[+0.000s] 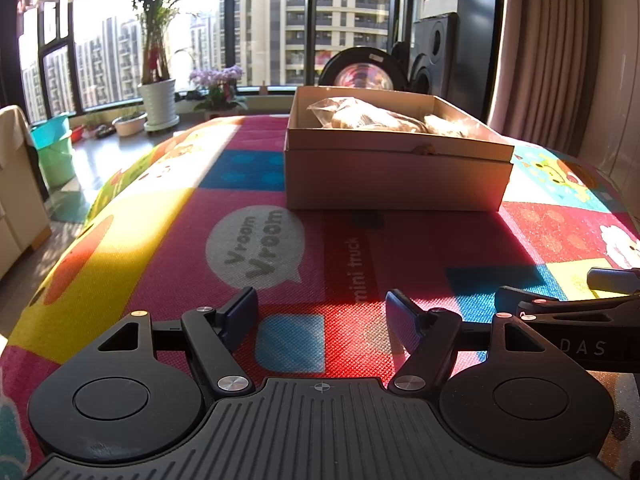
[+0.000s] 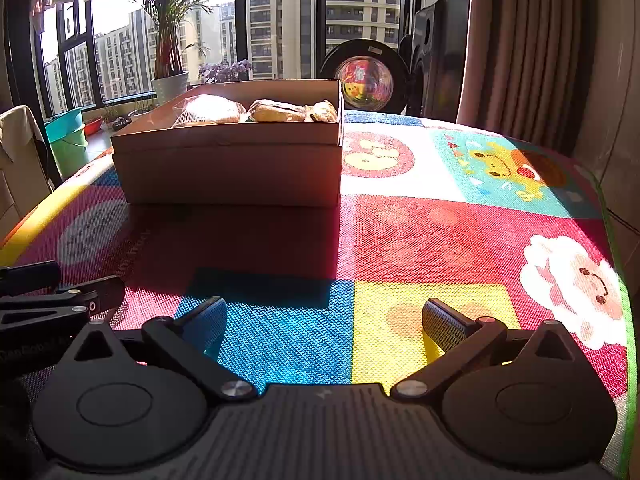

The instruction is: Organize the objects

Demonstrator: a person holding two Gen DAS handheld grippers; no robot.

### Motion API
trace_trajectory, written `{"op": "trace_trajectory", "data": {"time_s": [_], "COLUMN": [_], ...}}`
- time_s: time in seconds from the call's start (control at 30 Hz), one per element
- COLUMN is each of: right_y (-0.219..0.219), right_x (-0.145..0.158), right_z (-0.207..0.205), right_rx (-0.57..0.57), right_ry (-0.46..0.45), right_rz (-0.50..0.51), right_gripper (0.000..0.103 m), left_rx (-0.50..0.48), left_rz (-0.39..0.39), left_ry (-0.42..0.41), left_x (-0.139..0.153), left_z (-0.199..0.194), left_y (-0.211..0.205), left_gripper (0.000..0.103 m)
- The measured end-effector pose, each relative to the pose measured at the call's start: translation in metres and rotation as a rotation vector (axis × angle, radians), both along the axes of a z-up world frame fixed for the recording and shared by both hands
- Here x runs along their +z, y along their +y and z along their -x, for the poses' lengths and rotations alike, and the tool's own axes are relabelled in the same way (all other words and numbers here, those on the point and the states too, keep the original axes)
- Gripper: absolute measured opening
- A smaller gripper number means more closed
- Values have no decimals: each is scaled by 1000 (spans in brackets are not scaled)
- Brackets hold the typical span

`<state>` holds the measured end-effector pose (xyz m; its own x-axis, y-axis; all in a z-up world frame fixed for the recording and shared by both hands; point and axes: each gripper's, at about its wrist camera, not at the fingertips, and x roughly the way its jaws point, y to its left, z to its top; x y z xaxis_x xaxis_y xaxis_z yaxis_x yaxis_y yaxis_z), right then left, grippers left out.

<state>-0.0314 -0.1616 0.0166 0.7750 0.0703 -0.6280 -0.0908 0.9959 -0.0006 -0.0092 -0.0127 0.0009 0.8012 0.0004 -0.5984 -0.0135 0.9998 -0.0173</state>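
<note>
A tan cardboard box stands on the colourful play mat, ahead of both grippers. Clear plastic bags of bread lie inside it. In the right wrist view the same box sits ahead to the left, with wrapped buns showing above its rim. My left gripper is open low over the mat, nothing between its fingers. My right gripper is open wide over the blue and yellow squares, also holding nothing. Each gripper shows at the other view's edge: the right one, the left one.
The mat covers a table whose right edge drops near a curtain. Beyond the box are a black speaker, a round reflective object, potted plants and windows. A teal bin stands on the floor at left.
</note>
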Motion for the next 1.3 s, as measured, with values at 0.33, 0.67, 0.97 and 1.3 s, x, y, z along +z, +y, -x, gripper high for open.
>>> {"op": "trace_trajectory", "data": {"time_s": [0.33,0.67,0.97,1.3], "right_y": [0,0,1,1], "right_x": [0,0,0,0], "right_z": [0,0,1,2], "right_rx": [0,0,0,-1], "right_ry": [0,0,0,0], "right_rz": [0,0,2,0], "right_gripper": [103,103,103,103], "left_rx": [0,-1,-1,0], "left_rz": [-7,-8,-13,-12], "left_ry": [1,1,2,1], "left_x": [0,0,0,0], "left_z": [0,1,0,-2], "left_y": [-2,-2,-4,-3], "left_gripper": [76,76,76,76]}}
